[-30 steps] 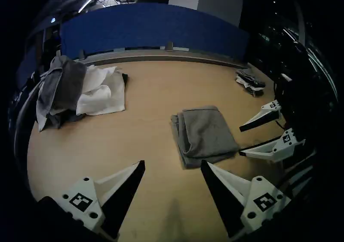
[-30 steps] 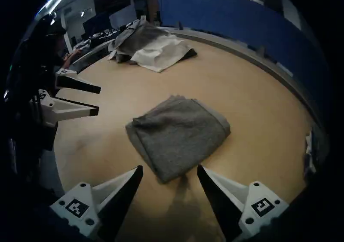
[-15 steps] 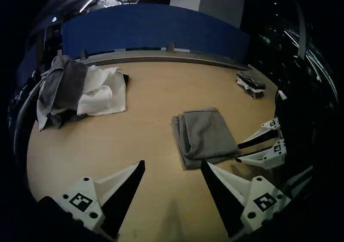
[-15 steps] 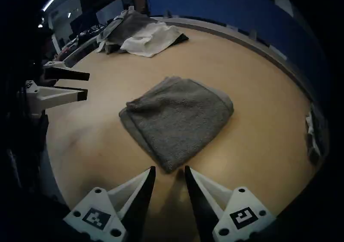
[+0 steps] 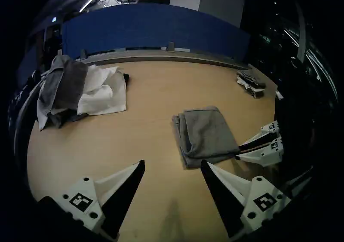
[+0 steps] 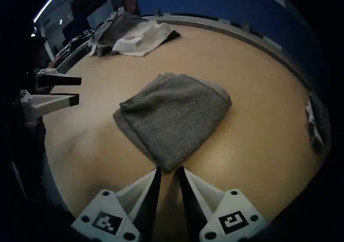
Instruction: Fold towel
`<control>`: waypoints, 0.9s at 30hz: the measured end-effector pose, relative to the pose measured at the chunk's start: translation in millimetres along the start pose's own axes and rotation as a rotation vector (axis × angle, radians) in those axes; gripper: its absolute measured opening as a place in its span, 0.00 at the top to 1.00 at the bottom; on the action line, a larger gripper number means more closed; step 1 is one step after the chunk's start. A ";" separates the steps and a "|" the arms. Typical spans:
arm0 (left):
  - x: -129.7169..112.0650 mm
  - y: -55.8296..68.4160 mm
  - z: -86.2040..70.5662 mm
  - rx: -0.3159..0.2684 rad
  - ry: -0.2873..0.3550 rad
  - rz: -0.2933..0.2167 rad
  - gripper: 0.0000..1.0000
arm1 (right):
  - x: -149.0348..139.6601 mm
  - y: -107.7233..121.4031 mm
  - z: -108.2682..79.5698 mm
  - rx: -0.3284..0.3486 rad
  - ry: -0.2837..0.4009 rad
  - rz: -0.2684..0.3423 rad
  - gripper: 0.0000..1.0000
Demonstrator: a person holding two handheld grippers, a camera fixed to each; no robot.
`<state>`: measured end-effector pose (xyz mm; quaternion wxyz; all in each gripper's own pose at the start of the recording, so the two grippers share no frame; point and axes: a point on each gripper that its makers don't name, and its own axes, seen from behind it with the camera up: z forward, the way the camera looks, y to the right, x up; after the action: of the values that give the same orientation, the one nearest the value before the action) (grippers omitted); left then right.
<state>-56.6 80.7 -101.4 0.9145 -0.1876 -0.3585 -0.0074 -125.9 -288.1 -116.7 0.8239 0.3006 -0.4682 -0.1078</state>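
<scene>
A grey terry towel (image 6: 174, 117), folded into a thick rectangle, lies flat at the centre of the light wooden tabletop (image 6: 258, 126). At the bottom of the right gripper view, the right gripper (image 6: 168, 173) has its claw drawn almost together, leaving a slim slit. Its tips flank the towel's near corner, though I cannot tell whether they pinch it. The left gripper (image 5: 172, 186) is spread wide above bare wood, near the towel. A heap of grey and white cloths (image 5: 81, 91) sits in the upper left of the left gripper view, before a blue partition wall (image 5: 150, 27).
</scene>
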 end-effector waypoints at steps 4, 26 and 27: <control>-0.5 0.5 -0.1 0.000 -0.001 0.000 0.03 | 0.2 -1.3 1.7 0.001 0.000 0.008 0.76; -4.7 -0.1 0.4 0.003 -0.006 0.003 0.03 | 2.0 1.4 0.9 -0.022 0.019 0.004 0.98; -4.8 -0.1 0.3 0.003 -0.006 0.003 0.03 | 2.6 1.9 0.4 -0.026 0.022 0.000 0.98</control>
<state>-60.4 80.2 -104.3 0.9137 -0.1869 -0.3609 -0.0047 -125.0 -288.0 -113.6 0.8329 0.2910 -0.4577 -0.1103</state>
